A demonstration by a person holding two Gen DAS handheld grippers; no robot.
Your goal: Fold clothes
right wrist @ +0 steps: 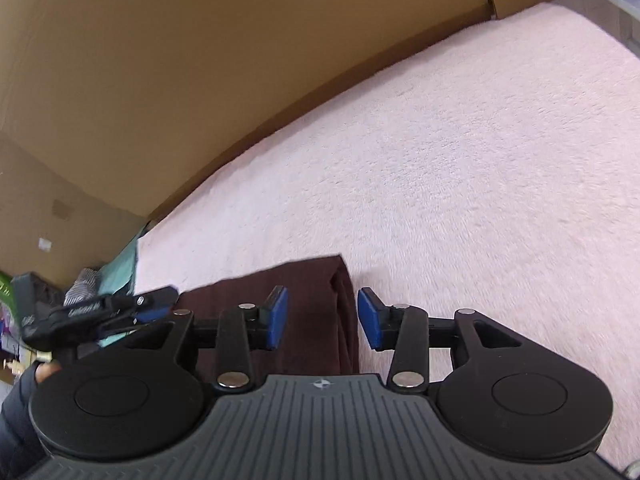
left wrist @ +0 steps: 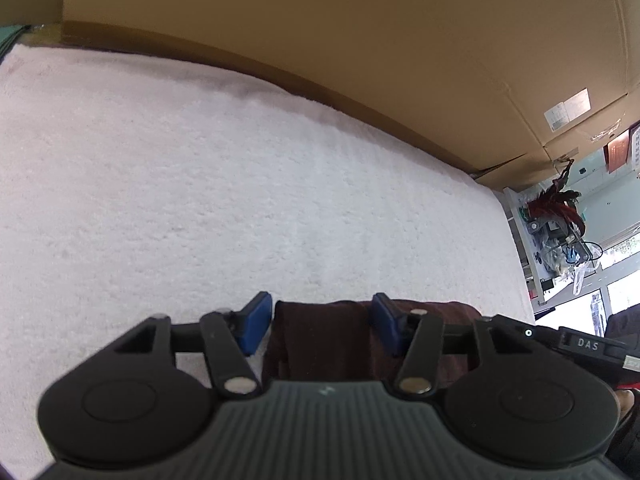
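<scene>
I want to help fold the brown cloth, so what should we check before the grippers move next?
1. Left gripper open: ok.
2. Right gripper open: ok.
3. Cloth lying folded on the blanket: ok, layered fold edge shows.
4. Cloth between the left fingers: ok, but gripped or not: cannot tell.
5. Fold edge between the right fingers: ok.
6. Whole cloth neat: cannot tell, mostly hidden.

A fluffy pale pink blanket (right wrist: 460,152) covers the surface, running up to a cardboard wall (left wrist: 360,32). A folded dark maroon garment (right wrist: 308,300) lies directly on it.
</scene>
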